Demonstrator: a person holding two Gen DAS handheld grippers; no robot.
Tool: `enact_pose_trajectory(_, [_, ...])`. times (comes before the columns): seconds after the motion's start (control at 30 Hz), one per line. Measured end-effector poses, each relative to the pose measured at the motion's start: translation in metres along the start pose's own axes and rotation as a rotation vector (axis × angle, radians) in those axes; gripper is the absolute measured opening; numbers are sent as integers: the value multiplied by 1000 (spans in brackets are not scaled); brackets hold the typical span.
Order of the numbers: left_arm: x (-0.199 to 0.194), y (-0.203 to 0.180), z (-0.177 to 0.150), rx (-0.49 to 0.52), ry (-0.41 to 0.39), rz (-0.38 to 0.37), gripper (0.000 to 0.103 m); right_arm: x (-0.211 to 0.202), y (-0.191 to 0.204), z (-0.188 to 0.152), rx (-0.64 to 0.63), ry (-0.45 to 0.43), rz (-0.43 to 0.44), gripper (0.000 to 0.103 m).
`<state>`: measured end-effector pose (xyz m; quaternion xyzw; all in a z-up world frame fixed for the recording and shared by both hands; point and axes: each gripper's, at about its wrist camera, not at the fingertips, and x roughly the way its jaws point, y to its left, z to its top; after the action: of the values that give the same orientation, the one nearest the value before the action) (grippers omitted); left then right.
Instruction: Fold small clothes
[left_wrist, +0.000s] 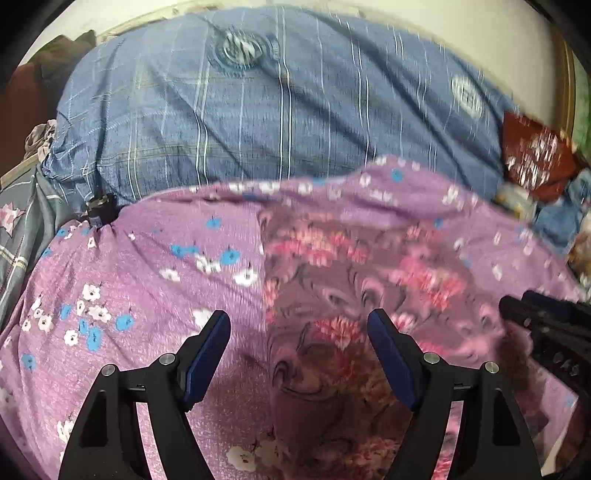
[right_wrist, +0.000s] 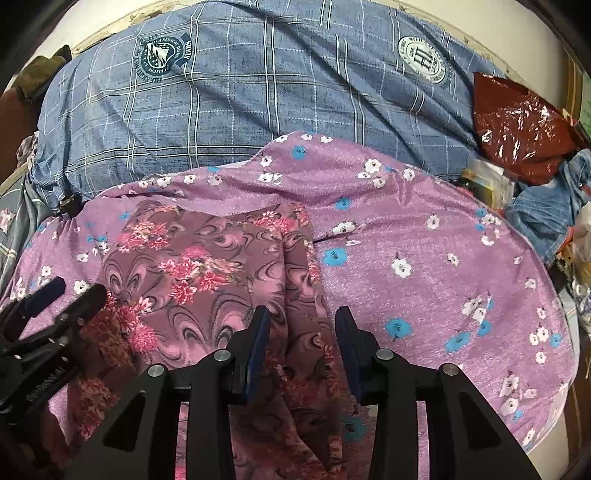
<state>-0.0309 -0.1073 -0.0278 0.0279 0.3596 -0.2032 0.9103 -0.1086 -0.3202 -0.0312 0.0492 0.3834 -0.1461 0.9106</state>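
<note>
A small mauve garment with pink flowers and swirls (left_wrist: 332, 295) lies flat on a purple sheet with white and blue flowers (left_wrist: 129, 277). It also shows in the right wrist view (right_wrist: 207, 269), its right edge folded into a ridge. My left gripper (left_wrist: 299, 328) is open, hovering over the garment's left edge, holding nothing. My right gripper (right_wrist: 301, 325) is open, its jaws standing on either side of the garment's right edge ridge. The right gripper also shows in the left wrist view (left_wrist: 532, 317), and the left gripper in the right wrist view (right_wrist: 70, 295).
A blue plaid quilt (right_wrist: 240, 103) with round emblems is bunched behind the purple sheet (right_wrist: 424, 240). A dark red plastic bag (right_wrist: 517, 118) and blue denim cloth (right_wrist: 546, 214) lie at the right among clutter. Grey bedding (left_wrist: 22, 236) is at the left.
</note>
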Motion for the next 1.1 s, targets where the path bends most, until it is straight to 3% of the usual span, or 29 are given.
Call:
enact_pose_trajectory(0.07, [15, -5, -4, 31, 72, 16, 77, 13, 3, -5, 3, 66, 31, 38])
enact_pose_trajectory(0.3, [21, -11, -6, 62, 74, 22, 86, 27, -17, -10, 122, 132, 141, 38])
enact_pose_trajectory(0.43, [26, -2, -9, 6, 122, 15, 98, 18, -26, -4, 166, 94, 182, 38])
enact_pose_trajectory(0.5, [25, 0, -12, -14, 131, 25, 99, 15, -27, 4, 183, 62, 192, 38])
enact_pose_trajectory(0.7, [11, -17, -18, 151, 57, 66, 99, 25, -13, 28, 177, 41, 261, 31])
enact_pose_trajectory(0.87, [12, 2, -4, 60, 144, -11, 99, 81, -6, 30, 179, 176, 249, 28])
enact_pose_trajectory(1.1, [8, 37, 16, -78, 70, 102, 97, 58, -5, 25, 148, 103, 235, 29])
